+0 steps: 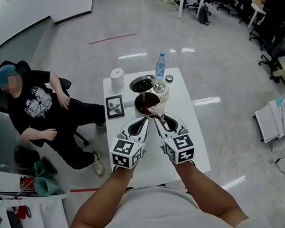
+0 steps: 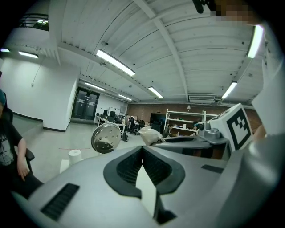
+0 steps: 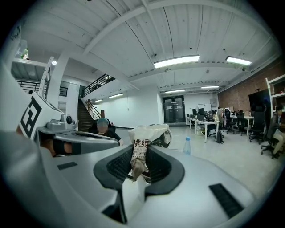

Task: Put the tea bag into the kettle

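Observation:
My right gripper [image 1: 160, 118] is shut on a pale paper tea bag [image 3: 143, 144] with dark print, which stands up between its pads. In the head view the tea bag [image 1: 159, 114] hangs at the near rim of the open kettle [image 1: 145, 105], whose inside is dark. The kettle's steel lid [image 2: 106, 138] stands flipped up on the far side. My left gripper [image 1: 144, 122] is close beside the right one, at the kettle's near left edge. Its jaws are shut with nothing between them [image 2: 142, 150]. From the left gripper view, the tea bag [image 2: 150, 134] shows to the right.
On the small white table [image 1: 188, 130] stand a water bottle [image 1: 160, 65], a glass jar [image 1: 160, 89], a paper roll [image 1: 117, 76] and a black picture frame [image 1: 114, 106]. A person [image 1: 39, 109] sits on a chair left of the table. Office desks stand at the far right.

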